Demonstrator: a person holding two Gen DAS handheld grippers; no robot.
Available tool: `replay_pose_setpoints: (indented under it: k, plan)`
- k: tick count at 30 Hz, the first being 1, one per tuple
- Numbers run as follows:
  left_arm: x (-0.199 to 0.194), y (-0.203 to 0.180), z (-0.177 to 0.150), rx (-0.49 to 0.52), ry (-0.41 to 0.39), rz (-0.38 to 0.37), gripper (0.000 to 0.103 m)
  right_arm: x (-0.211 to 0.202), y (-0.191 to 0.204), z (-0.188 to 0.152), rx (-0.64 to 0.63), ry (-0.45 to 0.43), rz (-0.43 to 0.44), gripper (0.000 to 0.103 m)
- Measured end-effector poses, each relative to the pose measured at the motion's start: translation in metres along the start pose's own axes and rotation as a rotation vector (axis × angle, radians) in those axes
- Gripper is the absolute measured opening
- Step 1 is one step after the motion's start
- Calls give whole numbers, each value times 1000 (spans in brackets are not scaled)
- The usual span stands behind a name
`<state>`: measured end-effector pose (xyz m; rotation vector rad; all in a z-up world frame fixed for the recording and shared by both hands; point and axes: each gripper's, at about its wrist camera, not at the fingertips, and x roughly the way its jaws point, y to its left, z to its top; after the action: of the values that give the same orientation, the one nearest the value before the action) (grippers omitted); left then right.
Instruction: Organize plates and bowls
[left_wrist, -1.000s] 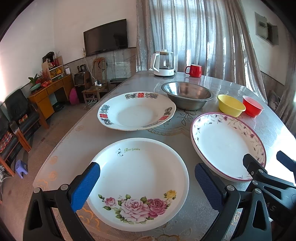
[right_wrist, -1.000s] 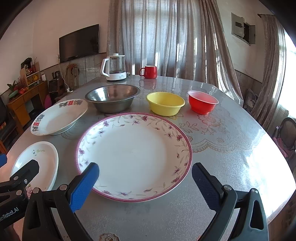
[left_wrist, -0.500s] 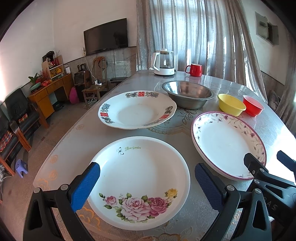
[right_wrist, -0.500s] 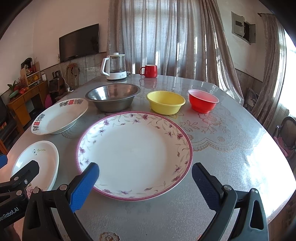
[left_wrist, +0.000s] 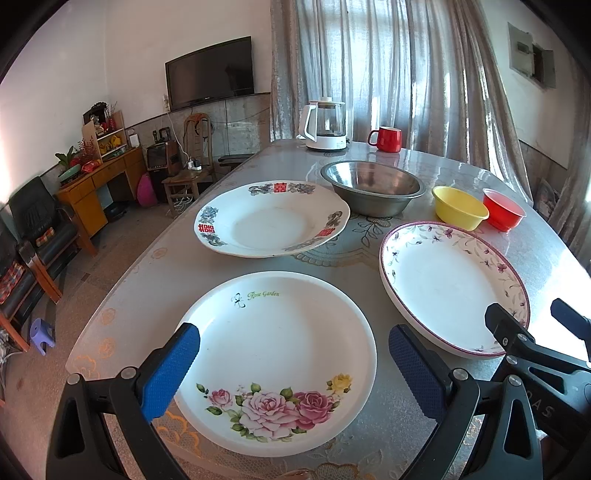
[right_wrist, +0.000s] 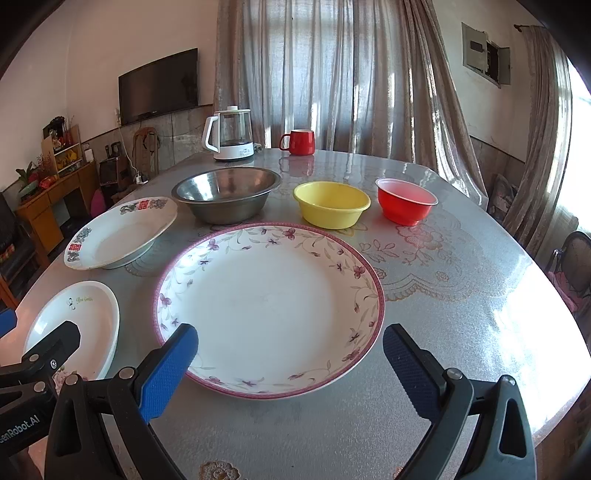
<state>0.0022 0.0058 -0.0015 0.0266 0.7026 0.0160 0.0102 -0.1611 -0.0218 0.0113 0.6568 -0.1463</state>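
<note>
Plates and bowls unsorted, both claws released

Purple-rimmed plate (right_wrist: 269, 306) frame centre, rose plate (left_wrist: 275, 360) lower centre: likely stiff, glazed, breakable, so pinch near rims; yellow bowl (right_wrist: 331, 204) upper centre probably light; left gripper (left_wrist: 291, 369), right gripper (right_wrist: 290, 367) hold nothing

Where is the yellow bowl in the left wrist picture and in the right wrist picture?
Left wrist view: yellow bowl at the right, beyond the purple-rimmed plate.
Right wrist view: yellow bowl just right of centre, above the same plate.
Shared landmark: red bowl, immediately right of it.
</note>
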Motion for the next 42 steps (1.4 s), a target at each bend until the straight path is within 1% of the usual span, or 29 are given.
replay_pose_setpoints:
  k: [42]
  plan:
    - [-4, -5, 1, 19, 9, -12, 103, -1, -6, 1, 19, -3, 7, 102]
